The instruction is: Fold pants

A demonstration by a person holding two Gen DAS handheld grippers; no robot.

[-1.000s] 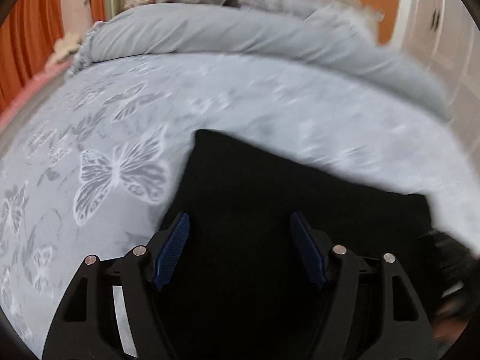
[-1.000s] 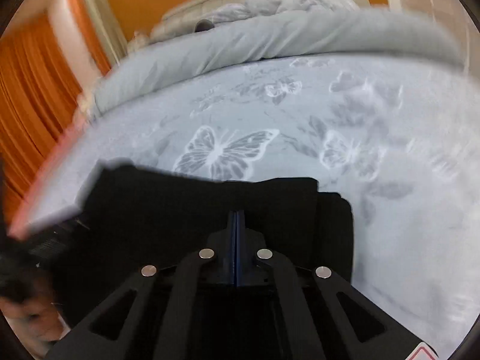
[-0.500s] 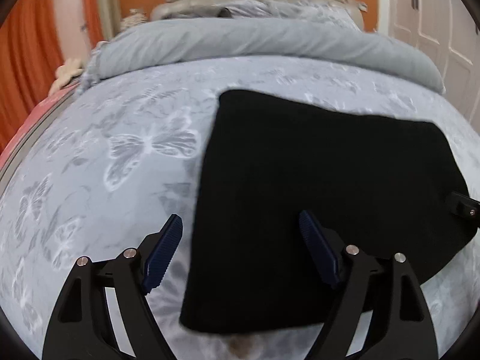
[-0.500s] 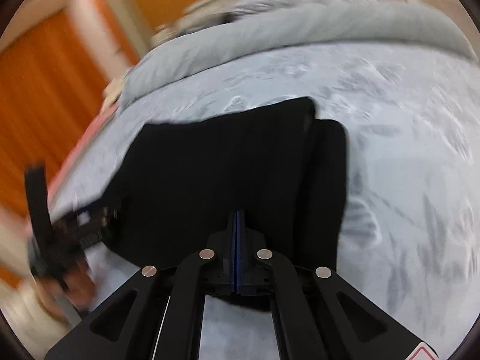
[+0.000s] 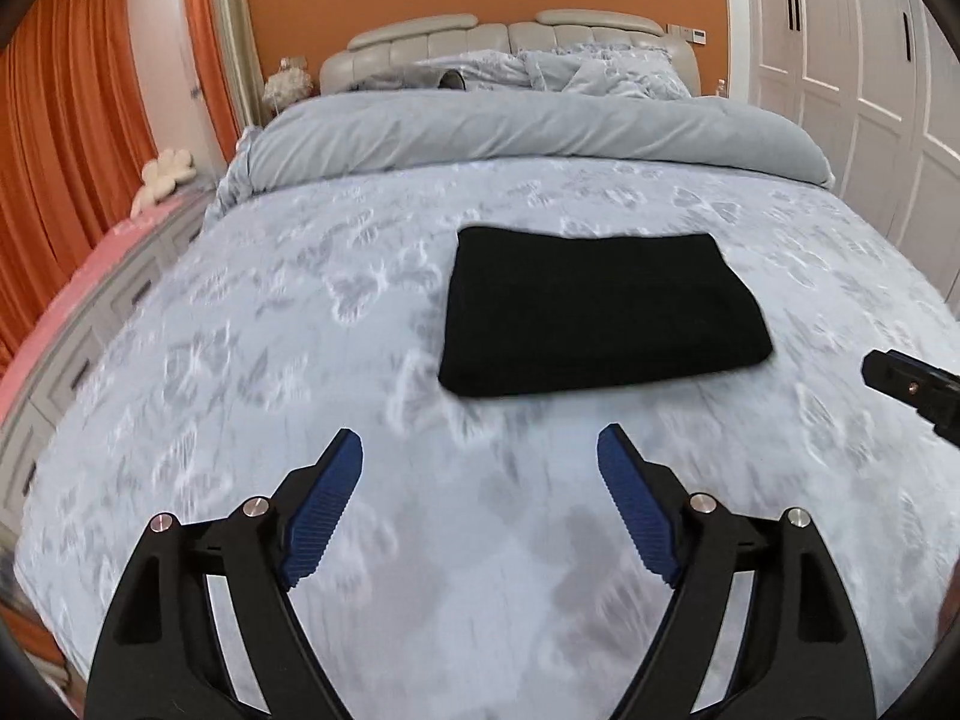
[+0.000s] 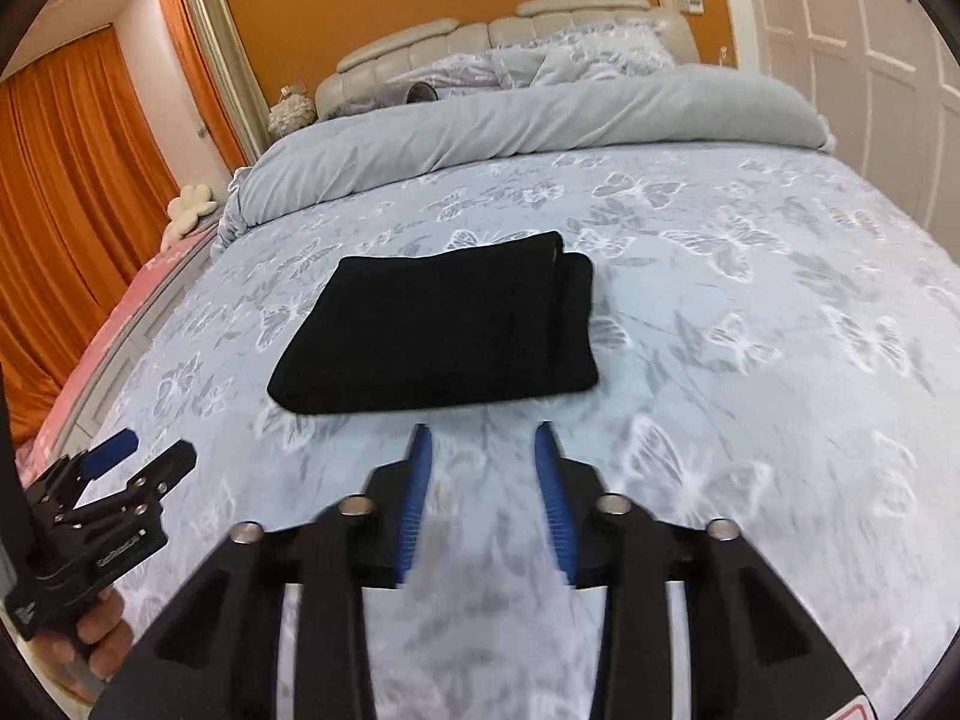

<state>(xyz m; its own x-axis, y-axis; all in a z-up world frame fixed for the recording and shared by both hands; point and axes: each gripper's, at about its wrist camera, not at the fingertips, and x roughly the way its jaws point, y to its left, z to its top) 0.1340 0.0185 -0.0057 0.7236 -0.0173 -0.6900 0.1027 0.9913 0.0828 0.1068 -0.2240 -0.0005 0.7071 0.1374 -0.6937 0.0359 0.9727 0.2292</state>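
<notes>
The black pants (image 5: pixel 594 312) lie folded into a flat rectangle on the butterfly-print bedspread (image 5: pixel 300 360); they also show in the right wrist view (image 6: pixel 444 336). My left gripper (image 5: pixel 480 450) is open and empty, hovering above the bedspread short of the pants' near edge. My right gripper (image 6: pixel 483 444) is open and empty, just short of the pants' near edge. The left gripper also shows in the right wrist view (image 6: pixel 144 456), and part of the right gripper shows at the right edge of the left wrist view (image 5: pixel 912 384).
A rolled grey duvet (image 5: pixel 528 132) lies across the bed behind the pants, with pillows and a cream headboard (image 5: pixel 510 42) beyond. Orange curtains (image 5: pixel 66 138) hang at the left and white wardrobe doors (image 5: pixel 864 78) stand at the right.
Both grippers have pulled back from the pants toward the foot of the bed. The right gripper, shut earlier, has opened. The pants now lie free and folded.
</notes>
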